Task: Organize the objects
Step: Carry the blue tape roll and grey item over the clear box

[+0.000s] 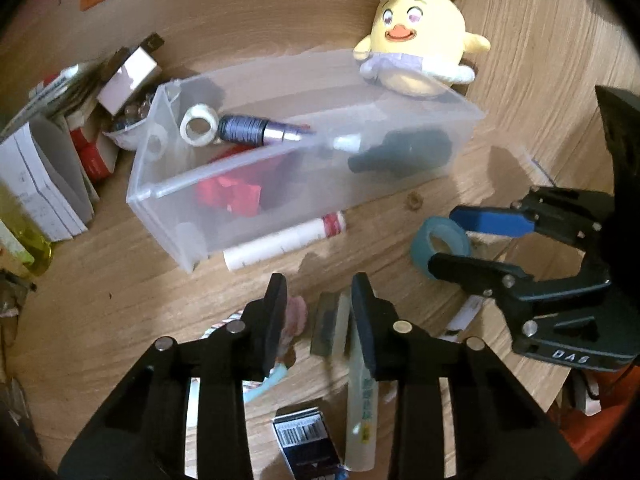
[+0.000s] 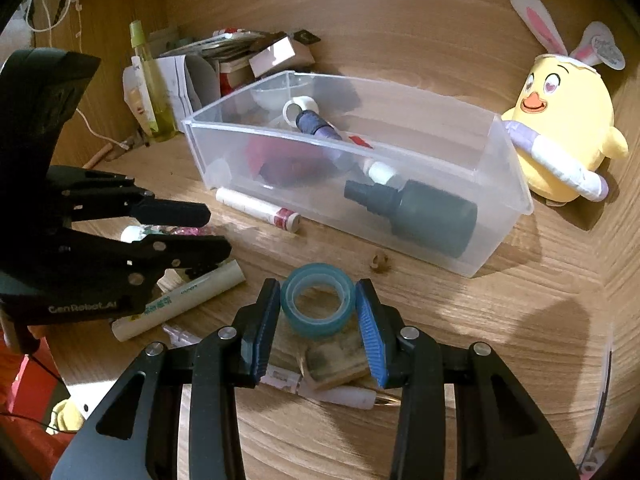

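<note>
We have the teal tape roll [image 2: 318, 305] lying flat on the wooden desk [image 2: 460, 320], in front of the clear plastic bin [image 2: 504, 184] and well apart from the yellow chick plush [image 2: 560, 136]. The right gripper [image 2: 318, 320] straddles the roll, and its blue pads [image 2: 370, 332] rest against the outer rim on both sides, so we read this as a grip on the roll.

We judge the roll to be light, stiff across its diameter and smooth on its outer face. The correct hold is across the outer wall, as now; a shallow bite on the smooth film could slip, so we seat the pads low on the wall.

The left gripper [image 1: 320, 312] stands at a narrow opening over loose clutter, near a white tube [image 1: 360, 400]. No object sits between its fingers [image 1: 276, 320].
</note>
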Available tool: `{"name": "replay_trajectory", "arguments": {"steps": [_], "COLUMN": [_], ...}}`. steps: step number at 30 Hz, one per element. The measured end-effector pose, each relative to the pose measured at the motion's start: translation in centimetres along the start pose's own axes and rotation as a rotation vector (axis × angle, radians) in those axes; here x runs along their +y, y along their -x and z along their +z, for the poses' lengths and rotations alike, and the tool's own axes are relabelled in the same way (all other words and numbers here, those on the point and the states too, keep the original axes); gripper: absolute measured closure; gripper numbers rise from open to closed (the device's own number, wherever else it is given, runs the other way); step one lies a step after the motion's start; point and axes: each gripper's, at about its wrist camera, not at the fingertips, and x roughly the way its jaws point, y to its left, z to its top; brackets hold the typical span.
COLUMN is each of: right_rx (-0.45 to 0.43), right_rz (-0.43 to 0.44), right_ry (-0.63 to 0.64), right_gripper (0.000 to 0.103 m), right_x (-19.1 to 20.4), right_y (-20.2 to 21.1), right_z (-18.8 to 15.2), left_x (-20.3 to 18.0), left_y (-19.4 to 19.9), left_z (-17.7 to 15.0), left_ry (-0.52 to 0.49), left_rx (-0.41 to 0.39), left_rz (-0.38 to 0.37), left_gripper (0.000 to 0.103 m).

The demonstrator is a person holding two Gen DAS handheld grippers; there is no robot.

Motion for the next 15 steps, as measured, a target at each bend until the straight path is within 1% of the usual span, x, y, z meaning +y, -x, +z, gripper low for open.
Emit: {"name": "replay_trajectory", "arguments": {"steps": [3, 6, 9, 15], "right_rx": [-0.007, -0.006, -0.009, -0.023], "right_rz": [0.006, 0.011, 0.016, 0.017], "right_ry": [-0.009, -0.016, -0.019, -0.021], "right_gripper": [0.067, 0.067, 0.067, 0.067], "right_x": [-0.2, -0.3, -0.4, -0.6], "right_y": [0.2, 0.2, 0.3, 0.8], "right_z": [0.0, -0.2, -0.3, -0.3], "left_x": [-0.5, -0.9, -0.4, 1.1], "left_y": [0.0, -0.9, -1.2, -1.0], "left_z": [0.2, -0.2, -0.4, -0.8], "left_ry": [-0.02, -0.041, -0.015, 0.054], "left_rx": [0.0, 0.03, 0.042, 0.046], "left_rz": [-0.023, 0.003, -0.001, -0.036], "left_gripper": [0.07, 0.07, 0.07, 0.07]}}
